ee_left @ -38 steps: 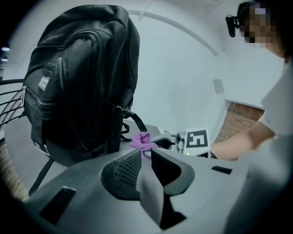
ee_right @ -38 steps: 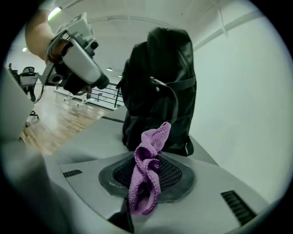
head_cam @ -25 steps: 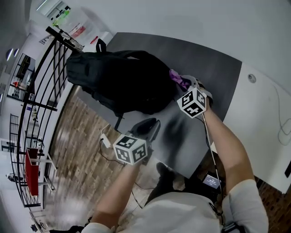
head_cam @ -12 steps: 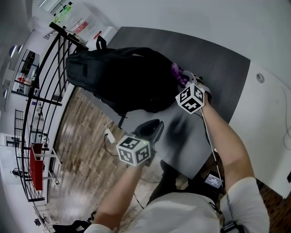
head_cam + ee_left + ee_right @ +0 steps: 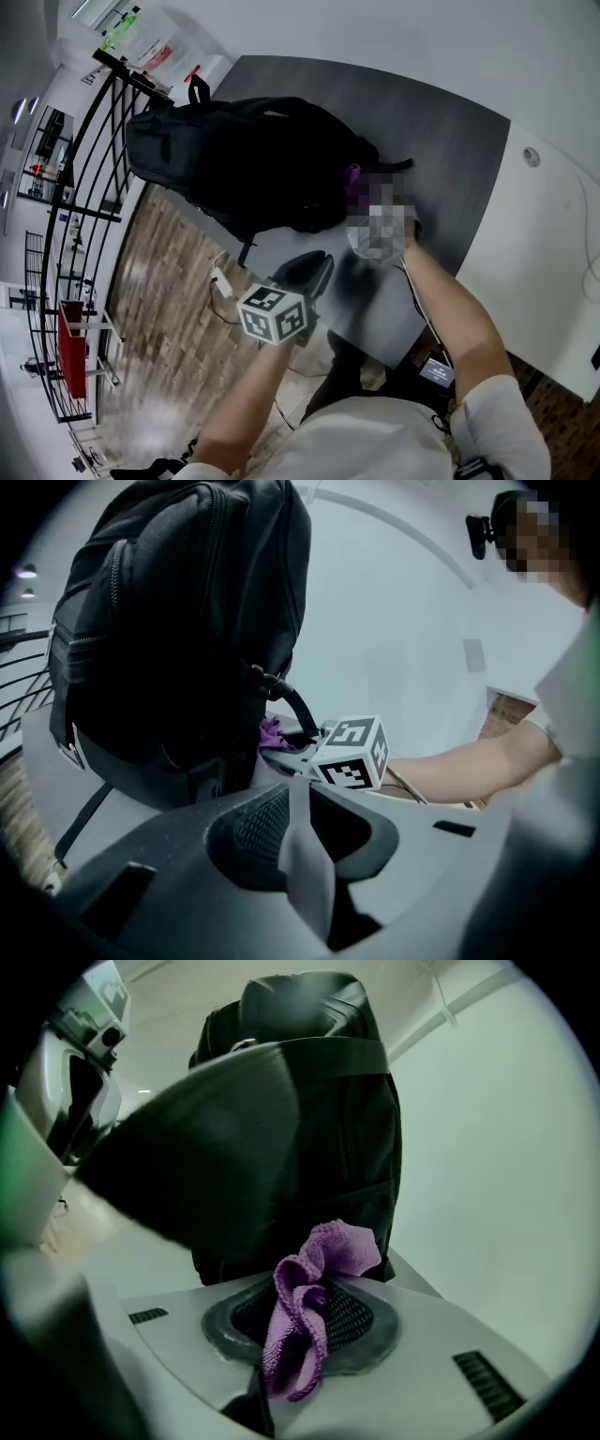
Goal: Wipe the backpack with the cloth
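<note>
From the head view, the black fabric backpack (image 5: 253, 159) lies on the dark grey table (image 5: 450, 131), with the purple microfibre cloth (image 5: 353, 176) at its near side. The left gripper view shows the left gripper (image 5: 298, 794) short of the bag, its 2 jaws narrowly apart and empty. In the right gripper view, the right gripper (image 5: 309, 1288) clamps the bunched cloth, the backpack just behind it.

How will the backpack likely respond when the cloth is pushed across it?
Probably yielding: the backpack is black fabric with rounded, bulging sides, so it may dent under the stroke. It likely stays put under light pressure, resting broadly on the table. Its loose strap could shift or snag.
</note>
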### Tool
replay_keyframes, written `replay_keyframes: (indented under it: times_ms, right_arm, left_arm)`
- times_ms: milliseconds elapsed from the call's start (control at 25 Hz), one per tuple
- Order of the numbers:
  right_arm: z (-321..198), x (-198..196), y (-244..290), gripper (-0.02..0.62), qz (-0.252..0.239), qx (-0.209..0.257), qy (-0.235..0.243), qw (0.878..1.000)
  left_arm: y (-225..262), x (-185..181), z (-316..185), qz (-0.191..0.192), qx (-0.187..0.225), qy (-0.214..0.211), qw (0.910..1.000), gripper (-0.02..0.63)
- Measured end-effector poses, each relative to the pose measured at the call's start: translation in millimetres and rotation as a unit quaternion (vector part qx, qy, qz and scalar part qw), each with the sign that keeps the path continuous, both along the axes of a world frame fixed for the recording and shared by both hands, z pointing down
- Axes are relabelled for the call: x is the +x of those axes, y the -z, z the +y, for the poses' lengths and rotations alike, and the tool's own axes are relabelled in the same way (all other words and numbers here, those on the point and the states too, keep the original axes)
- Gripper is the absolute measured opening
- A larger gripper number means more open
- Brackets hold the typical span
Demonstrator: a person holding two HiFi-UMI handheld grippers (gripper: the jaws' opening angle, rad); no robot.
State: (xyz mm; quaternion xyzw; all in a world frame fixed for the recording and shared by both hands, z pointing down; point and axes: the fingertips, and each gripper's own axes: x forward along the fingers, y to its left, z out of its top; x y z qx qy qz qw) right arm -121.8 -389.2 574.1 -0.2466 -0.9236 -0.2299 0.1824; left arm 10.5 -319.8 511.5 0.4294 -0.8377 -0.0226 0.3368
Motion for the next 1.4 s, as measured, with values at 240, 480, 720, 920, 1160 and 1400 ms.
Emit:
replay_keyframes:
  times_ms: [240, 480, 720, 920, 1160, 1400]
  right_arm:
    - [21.8, 21.7, -15.2, 0.101, 0.018, -0.013, 0.004, 1.0]
    - [43.0, 42.0, -24.3, 0.101, 0.031, -0.016, 0.018, 0.999]
    - [61.3, 56.9, -30.4, 0.101, 0.038, -0.011, 0.029, 0.999]
    - [72.2, 64.0, -31.2, 0.101, 0.042, -0.008, 0.032, 0.999]
    - [102.8, 80.6, -33.7, 0.101, 0.046, -0.005, 0.063, 0.997]
    - [126.1, 109.9, -32.6, 0.101, 0.052, -0.014, 0.146, 0.988]
  left_arm:
    - [-2.0, 5.9, 7.4, 0.003, -0.004, 0.002, 1.0, 0.051]
    - [-1.2, 12.0, 10.4, 0.003, -0.001, 0.003, 1.0, 0.051]
    - [-0.1, 19.4, 15.8, 0.002, 0.002, 0.006, 1.0, 0.051]
    - [0.9, 24.2, 24.3, 0.001, 0.003, 0.011, 0.9999, 0.051]
    - [-0.1, 27.4, 31.9, 0.001, 0.005, 0.016, 0.9999, 0.051]
    - [-4.9, 22.3, 39.9, 0.002, 0.01, 0.026, 0.9996, 0.051]
